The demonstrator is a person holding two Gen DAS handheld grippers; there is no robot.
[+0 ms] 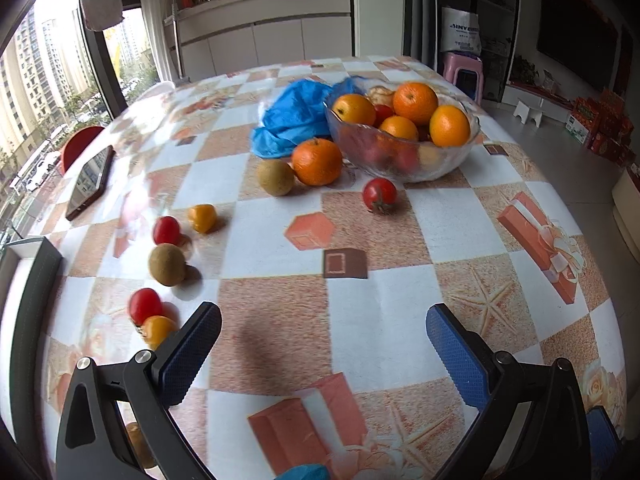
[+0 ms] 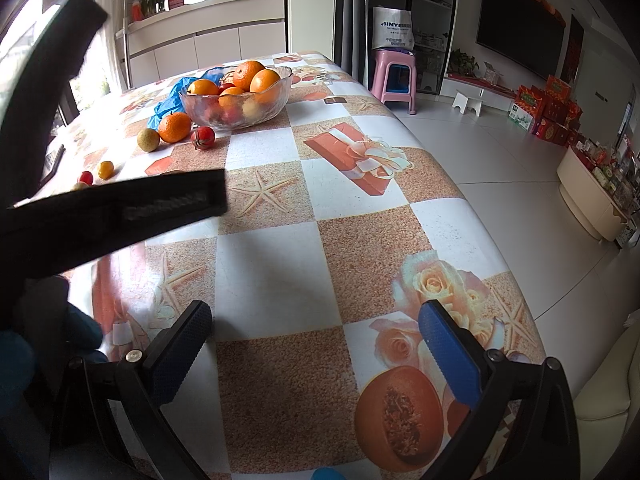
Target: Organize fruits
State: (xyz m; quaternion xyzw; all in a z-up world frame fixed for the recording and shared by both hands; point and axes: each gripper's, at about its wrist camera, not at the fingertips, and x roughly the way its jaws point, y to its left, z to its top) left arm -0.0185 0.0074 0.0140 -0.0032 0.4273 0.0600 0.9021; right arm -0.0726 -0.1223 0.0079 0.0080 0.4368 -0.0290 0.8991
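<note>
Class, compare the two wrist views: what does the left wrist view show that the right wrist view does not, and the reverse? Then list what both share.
Only the left wrist view: the nearest red tomato touching a yellow one, and the left gripper, open.
Only the right wrist view: the printed papaya, the white floor, and the right gripper, open.
Both: the glass bowl of oranges, the loose orange and the blue bag.
</note>
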